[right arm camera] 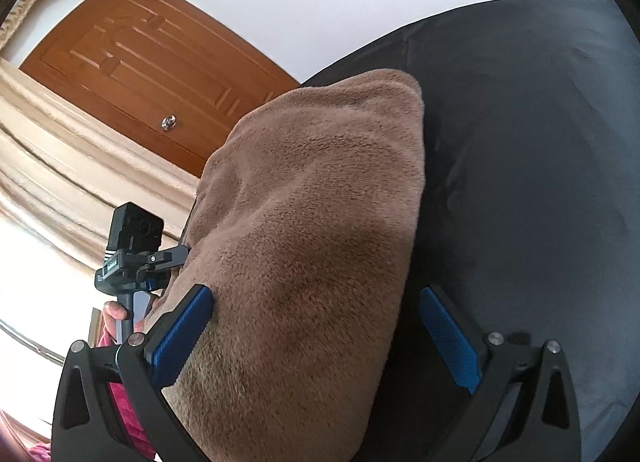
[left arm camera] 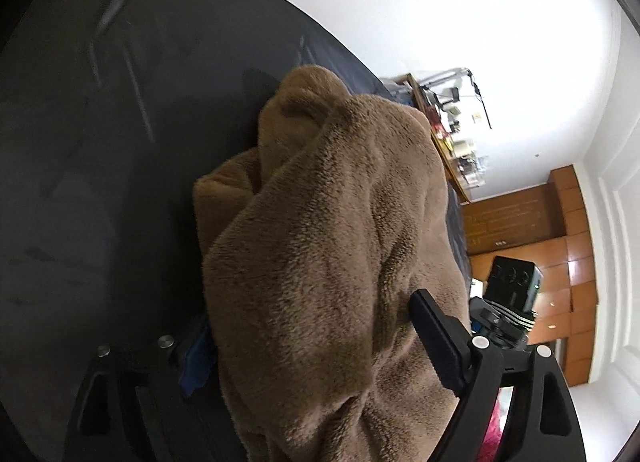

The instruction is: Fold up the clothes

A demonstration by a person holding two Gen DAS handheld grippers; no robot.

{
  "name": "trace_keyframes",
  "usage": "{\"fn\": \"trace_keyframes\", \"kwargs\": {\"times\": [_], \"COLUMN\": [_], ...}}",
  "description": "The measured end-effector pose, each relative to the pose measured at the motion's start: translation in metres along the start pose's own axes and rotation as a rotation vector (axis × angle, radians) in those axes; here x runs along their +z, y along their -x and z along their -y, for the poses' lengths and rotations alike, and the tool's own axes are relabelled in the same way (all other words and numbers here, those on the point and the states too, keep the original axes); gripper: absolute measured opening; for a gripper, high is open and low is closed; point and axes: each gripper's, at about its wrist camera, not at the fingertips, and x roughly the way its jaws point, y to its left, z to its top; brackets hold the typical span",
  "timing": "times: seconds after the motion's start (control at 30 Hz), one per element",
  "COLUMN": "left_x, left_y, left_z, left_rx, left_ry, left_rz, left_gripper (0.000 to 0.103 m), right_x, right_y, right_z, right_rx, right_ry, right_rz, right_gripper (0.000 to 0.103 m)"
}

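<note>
Bright daylight blows out the walls – edges bend, corners blacken.

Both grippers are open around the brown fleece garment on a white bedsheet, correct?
Not quite: the sheet is dark grey, not white; only the wall behind it is white. The right wrist view shows this best. The rest holds: the brown fleece garment lies between the spread fingers of the right gripper, and the left gripper also straddles it, open.

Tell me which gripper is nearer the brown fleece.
Left, narrowly. The left gripper straddles the brown fleece, which fills its open jaws and hides most of one finger. The right gripper is open too, one finger against the fleece, the other over the dark sheet.
</note>
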Motion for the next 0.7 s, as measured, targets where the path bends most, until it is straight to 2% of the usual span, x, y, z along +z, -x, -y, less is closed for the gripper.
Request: {"fn": "trace_keyframes", "kwargs": {"times": [0.27, 0.4, 0.7], "left_x": [-0.002, 0.005, -0.002], "left_y": [-0.004, -0.008, -0.012], "left_z": [0.006, 0.005, 0.02], "left_rx": [-0.01, -0.021, 0.028], "left_ry": [-0.031, -0.03, -0.084], "left_rz": [-0.038, -0.042, -0.067], "left_gripper": [0.089, 0.093, 0.095], "right_x": [-0.005, -0.006, -0.008], "right_y": [-0.009, -0.011, -0.025], "right_z": [-0.001, -0.003, -0.016], "right_rx": [0.04, 0.057, 0.073], "right_ry": [-0.011, -0.007, 0.036], "right_rz": [-0.051, -0.059, -0.066], "right_gripper": [0.103, 0.103, 0.103]}}
